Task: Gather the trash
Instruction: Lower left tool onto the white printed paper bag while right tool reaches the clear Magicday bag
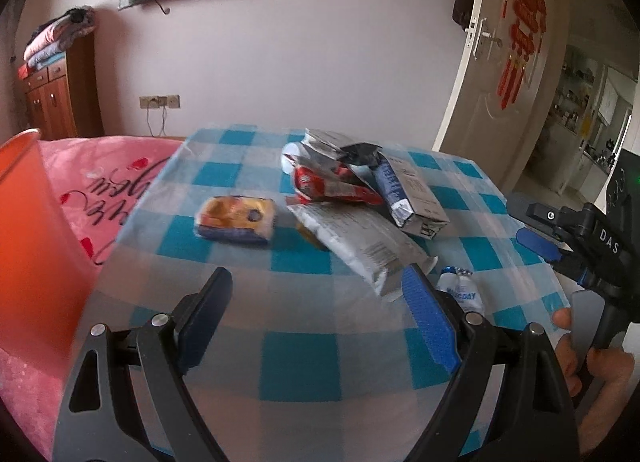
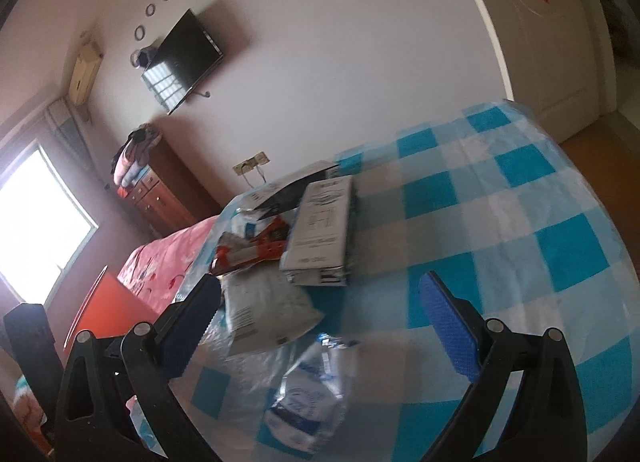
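Looking over my left gripper (image 1: 316, 316), I see the trash heaped toward the far middle of the table (image 1: 304, 362), which wears a blue-and-white checked cloth under clear plastic. I count one yellow and blue snack pack (image 1: 236, 220) lying alone on the left, one red wrapper (image 1: 332, 184) crumpled on top of the heap, one long white bag (image 1: 360, 242) with fine print beneath it, and one grey and blue carton (image 1: 412, 198) tipped on its side at the right. Behind them lie a few more grey wrappers that I cannot separate.

One small clear packet (image 1: 460, 294) sits near the right edge, just beside my left gripper's blue pad; its print is too blurred for me to read. From the right wrist it looks like a crumpled plastic wrapper with a blue and white label.

Both grippers are spread wide and empty. My right gripper (image 2: 320, 316) hangs over the near part of the table, and its body reads "DAS" in the left view. One orange bin (image 1: 28, 246) stands at the left, against the pink bed (image 1: 116, 170), whose cover carries dark script that I cannot make out.
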Motion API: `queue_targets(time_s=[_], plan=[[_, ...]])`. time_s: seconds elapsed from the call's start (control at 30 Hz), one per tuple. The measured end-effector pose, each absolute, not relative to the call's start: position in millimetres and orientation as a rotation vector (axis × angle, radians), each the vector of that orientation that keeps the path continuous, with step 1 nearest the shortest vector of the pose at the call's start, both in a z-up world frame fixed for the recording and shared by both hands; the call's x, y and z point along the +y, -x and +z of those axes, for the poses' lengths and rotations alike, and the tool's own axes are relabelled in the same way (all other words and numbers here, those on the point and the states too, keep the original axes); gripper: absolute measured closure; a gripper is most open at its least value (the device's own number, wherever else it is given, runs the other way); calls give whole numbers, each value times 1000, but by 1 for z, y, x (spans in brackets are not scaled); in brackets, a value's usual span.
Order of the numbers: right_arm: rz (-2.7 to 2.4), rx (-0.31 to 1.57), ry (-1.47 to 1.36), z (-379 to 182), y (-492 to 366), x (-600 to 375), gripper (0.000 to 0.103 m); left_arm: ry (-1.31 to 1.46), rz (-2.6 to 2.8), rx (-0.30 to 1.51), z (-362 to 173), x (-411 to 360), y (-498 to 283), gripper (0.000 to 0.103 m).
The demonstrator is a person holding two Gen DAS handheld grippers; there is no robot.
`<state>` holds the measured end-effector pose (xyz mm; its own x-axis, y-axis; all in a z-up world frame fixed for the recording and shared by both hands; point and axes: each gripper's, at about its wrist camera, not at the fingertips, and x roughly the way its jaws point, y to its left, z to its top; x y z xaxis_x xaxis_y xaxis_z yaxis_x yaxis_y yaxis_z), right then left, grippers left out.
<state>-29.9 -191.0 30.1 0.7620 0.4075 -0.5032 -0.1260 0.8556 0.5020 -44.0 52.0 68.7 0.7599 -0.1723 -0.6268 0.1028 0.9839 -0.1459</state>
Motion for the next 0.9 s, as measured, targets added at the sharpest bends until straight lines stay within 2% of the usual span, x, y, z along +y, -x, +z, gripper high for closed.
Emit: queue_targets(time_s=[0.37,0.9], plan=[[290,660,-552,16,22,-227,5,133,-172,803,61,4,-12,16],[330,675,-619,11,19,-248,5,-60,-15,927,39,-49,-63,16]])
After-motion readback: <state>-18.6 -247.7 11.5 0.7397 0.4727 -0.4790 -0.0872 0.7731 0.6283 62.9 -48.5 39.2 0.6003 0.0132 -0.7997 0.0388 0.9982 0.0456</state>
